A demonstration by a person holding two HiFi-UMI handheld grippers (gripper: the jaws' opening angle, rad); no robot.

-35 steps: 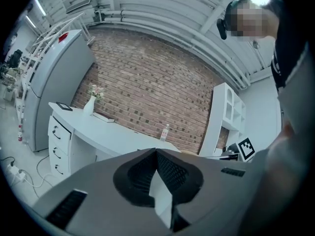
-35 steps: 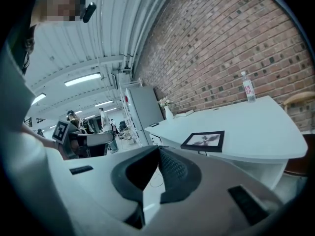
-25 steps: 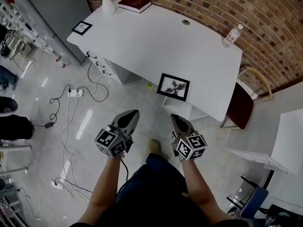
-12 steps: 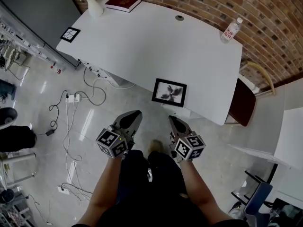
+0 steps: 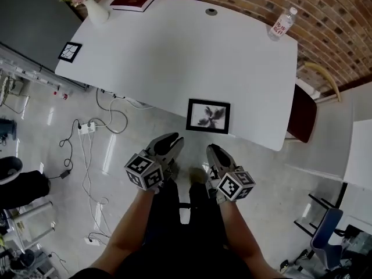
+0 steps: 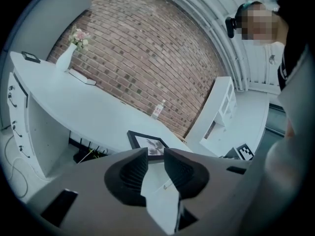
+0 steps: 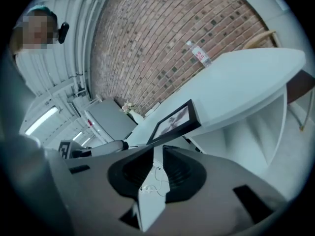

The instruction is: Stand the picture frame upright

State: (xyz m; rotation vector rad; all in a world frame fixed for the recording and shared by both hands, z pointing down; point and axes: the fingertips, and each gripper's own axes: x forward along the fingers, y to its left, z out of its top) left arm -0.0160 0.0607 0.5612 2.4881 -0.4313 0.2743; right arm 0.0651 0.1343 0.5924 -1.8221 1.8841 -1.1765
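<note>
Head view: I see a curved, smooth white desk (image 5: 174, 51) against a rough brick wall (image 5: 331, 22), above glossy floor (image 5: 35, 132). The black frame (image 5: 208, 115) lies flat at its near edge. Left gripper (image 5: 173, 140) and right gripper (image 5: 213, 151) are opening, empty.

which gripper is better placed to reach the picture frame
Right, probably: the right gripper lines up with the picture frame, the left gripper sits off to its side. Both jaws opening, empty.
</note>
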